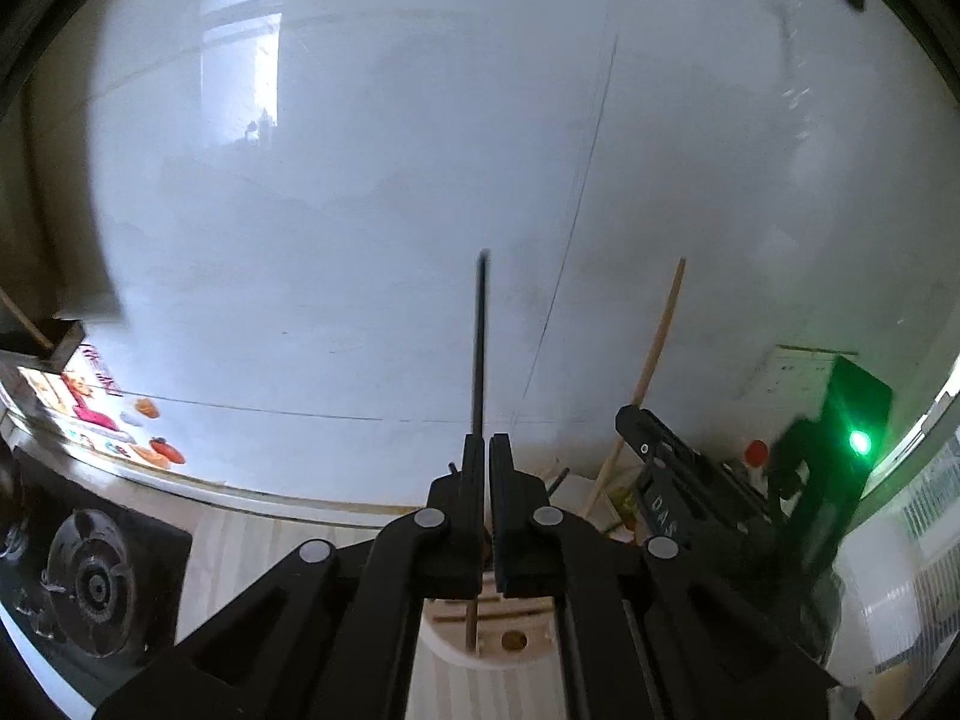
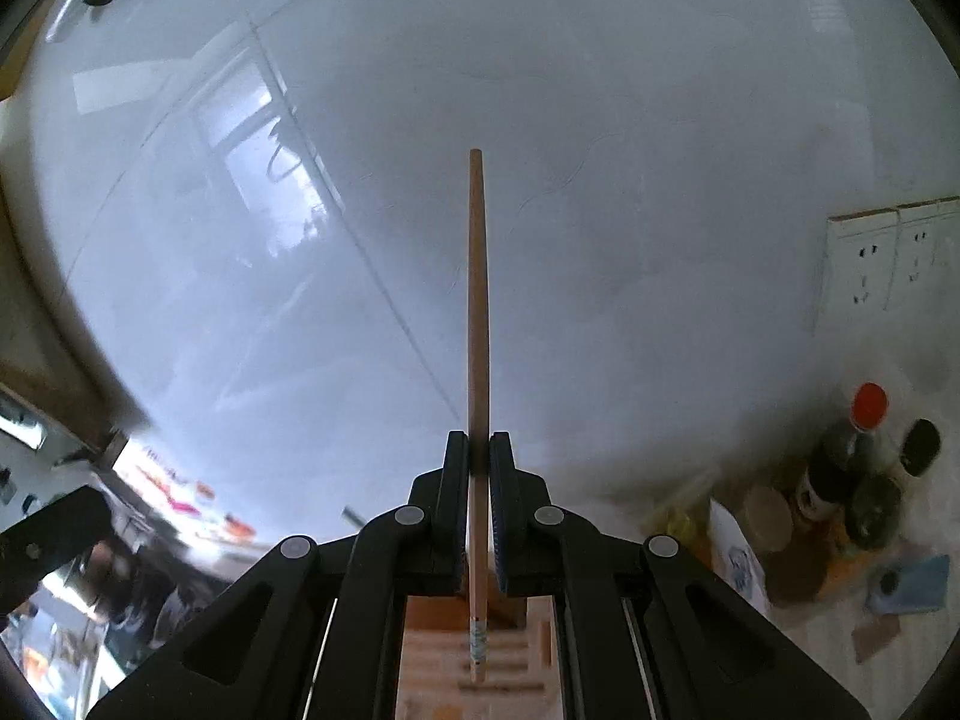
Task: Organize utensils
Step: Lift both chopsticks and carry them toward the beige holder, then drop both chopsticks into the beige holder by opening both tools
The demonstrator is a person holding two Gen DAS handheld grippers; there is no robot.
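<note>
Left gripper [image 1: 486,450] grasps a dark chopstick [image 1: 480,336], right gripper [image 2: 479,450] a wooden chopstick [image 2: 477,300]; lower both vertically into the holder [image 1: 498,642] beneath, jaws clenched

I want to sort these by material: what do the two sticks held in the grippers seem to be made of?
Light chopstick: probably bare wood or bamboo, tan and matte. Dark chopstick: thin and black, maybe lacquered wood, plastic or metal; too blurred to tell.

Dark chopstick [image 1: 481,336] & wooden chopstick [image 2: 477,312], both upright, clamped in jaws.
</note>
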